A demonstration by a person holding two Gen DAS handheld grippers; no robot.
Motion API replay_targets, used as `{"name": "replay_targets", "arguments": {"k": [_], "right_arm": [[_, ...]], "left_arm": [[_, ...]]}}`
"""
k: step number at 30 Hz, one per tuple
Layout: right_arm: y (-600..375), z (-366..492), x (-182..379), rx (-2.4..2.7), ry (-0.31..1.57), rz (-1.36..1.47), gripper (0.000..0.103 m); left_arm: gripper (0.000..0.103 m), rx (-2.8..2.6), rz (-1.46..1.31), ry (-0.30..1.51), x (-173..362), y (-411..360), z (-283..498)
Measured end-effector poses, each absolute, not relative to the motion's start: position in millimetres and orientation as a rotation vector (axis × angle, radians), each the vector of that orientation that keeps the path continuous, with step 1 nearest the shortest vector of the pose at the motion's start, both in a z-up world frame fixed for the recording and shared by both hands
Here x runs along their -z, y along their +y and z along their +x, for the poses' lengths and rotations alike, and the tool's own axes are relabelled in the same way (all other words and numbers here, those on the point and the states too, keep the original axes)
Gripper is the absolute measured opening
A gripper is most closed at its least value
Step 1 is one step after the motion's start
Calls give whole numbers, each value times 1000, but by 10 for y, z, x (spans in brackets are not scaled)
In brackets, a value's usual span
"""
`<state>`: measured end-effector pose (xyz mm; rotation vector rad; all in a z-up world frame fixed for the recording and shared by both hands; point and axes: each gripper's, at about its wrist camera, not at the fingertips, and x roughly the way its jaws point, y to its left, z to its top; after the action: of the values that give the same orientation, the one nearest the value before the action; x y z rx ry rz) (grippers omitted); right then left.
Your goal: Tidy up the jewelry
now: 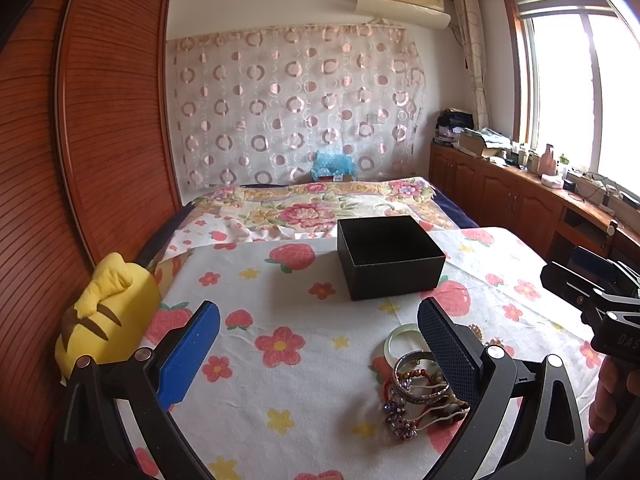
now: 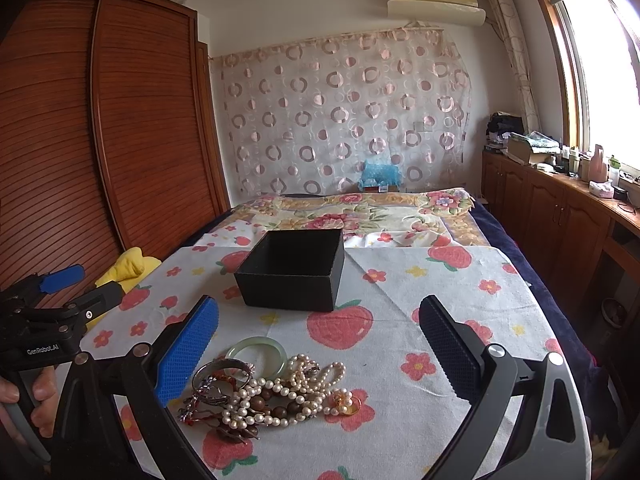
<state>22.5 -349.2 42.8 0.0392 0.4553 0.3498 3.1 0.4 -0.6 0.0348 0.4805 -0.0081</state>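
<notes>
Left gripper: the left gripper [image 1: 318,344] hung spread wide above the cloth with nothing between its fingers; the bare patch under it suggested it was waiting its turn, not reaching.
Plush toy: a yellow plush toy [image 1: 106,312] sat at the left edge of the flowered cloth [image 1: 280,392], against the wooden wardrobe [image 1: 80,140], crowding that side.
Black box: the open black box [image 2: 294,274] stood near the far middle of the cloth, mouth up and apparently unfilled, likely set there to receive the pieces.
Jewelry pile: the jewelry pile [image 2: 264,388] lay in a tangle on the near cloth, well short of the box: a pale green bangle [image 2: 256,354], a silver bangle [image 2: 220,376], a pearl strand [image 2: 296,380] and brown beads [image 2: 272,402] overlapping.
Right gripper: the right gripper [image 2: 318,344] was also spread and carried nothing, poised over the pile, which sat nearer its blue left finger.
Open room: bare cloth lay between pile and box, so a straight carry looked unobstructed.
Right edge: the cloth's right edge dropped toward the cabinets [image 2: 560,216]; ample room on that side.
</notes>
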Motion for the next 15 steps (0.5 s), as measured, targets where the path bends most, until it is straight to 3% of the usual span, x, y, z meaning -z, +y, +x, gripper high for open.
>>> {"name": "replay_targets", "arguments": {"k": [15], "right_arm": [[-3483, 220, -429, -353, 455, 39, 101]], "left_arm": [[95, 10, 37, 479, -81, -67, -31]]}}
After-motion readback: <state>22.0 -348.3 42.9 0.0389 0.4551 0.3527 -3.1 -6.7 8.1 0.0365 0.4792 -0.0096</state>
